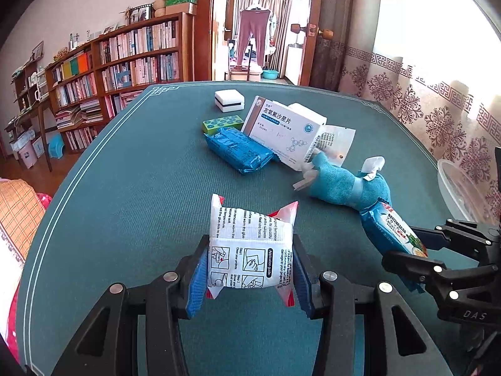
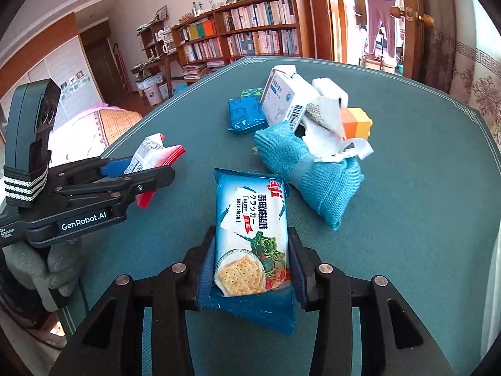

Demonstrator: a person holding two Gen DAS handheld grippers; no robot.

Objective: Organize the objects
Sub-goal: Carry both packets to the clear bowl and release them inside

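My left gripper is shut on a white and red sachet printed with an application guide, held just above the green table mat. In the right wrist view my right gripper is shut on a blue soda biscuit packet, its pads pressing both long edges. That packet and the right gripper appear at the right of the left wrist view. The left gripper with its sachet shows at the left of the right wrist view. A gloved hand holds it.
Farther back on the mat lie a blue cloth bundle, crumpled paper, a white medicine box, a blue wrapped pack, a green dotted box, a small white box and an orange-yellow block. A clear plastic bowl stands at the right edge.
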